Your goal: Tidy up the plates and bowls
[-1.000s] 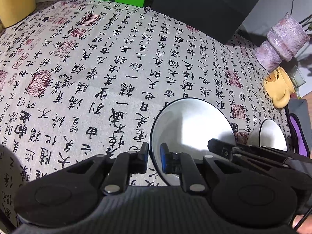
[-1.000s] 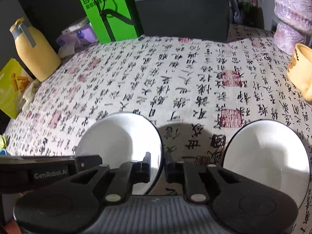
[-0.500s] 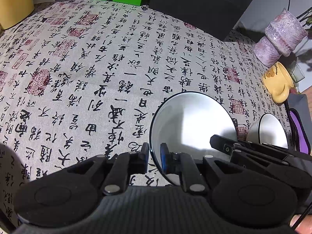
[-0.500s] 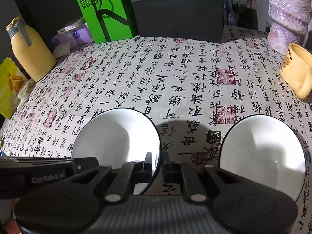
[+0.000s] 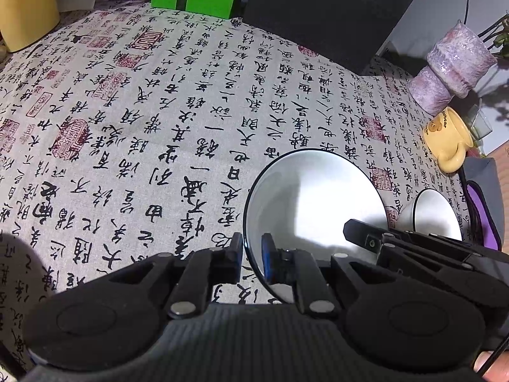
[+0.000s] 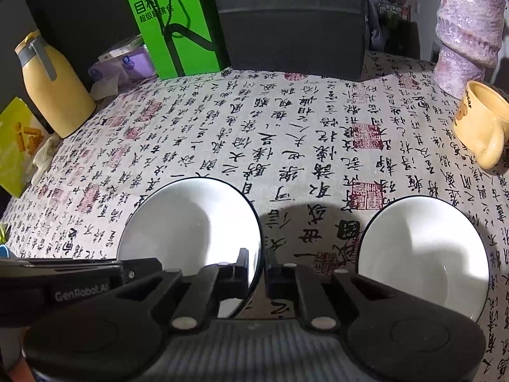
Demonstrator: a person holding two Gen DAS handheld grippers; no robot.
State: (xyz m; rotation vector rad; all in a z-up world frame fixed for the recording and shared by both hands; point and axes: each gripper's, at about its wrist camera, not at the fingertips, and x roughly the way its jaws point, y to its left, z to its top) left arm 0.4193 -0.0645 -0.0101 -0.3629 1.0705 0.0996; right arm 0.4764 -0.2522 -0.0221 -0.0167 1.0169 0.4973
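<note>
A white bowl with a thin black rim [image 5: 315,203] sits on the calligraphy-print tablecloth. My left gripper [image 5: 252,254] is shut on its left rim, one finger inside and one outside. The same bowl [image 6: 191,222] shows in the right wrist view, where my right gripper [image 6: 257,270] is shut on its right rim. A second white bowl [image 6: 423,254] stands on the cloth to the right, apart from the first, and is partly hidden in the left wrist view [image 5: 435,213].
A yellow mug [image 6: 480,124] and a purple vase [image 6: 464,31] stand at the far right. A green box [image 6: 171,28] and a dark box [image 6: 292,22] line the back, with a yellow bottle [image 6: 54,92] and a yellow packet [image 6: 19,146] at the left.
The right gripper's jaws have narrowed onto the bowl's right rim. The left gripper keeps its hold on the left rim. Both views have shifted slightly.
</note>
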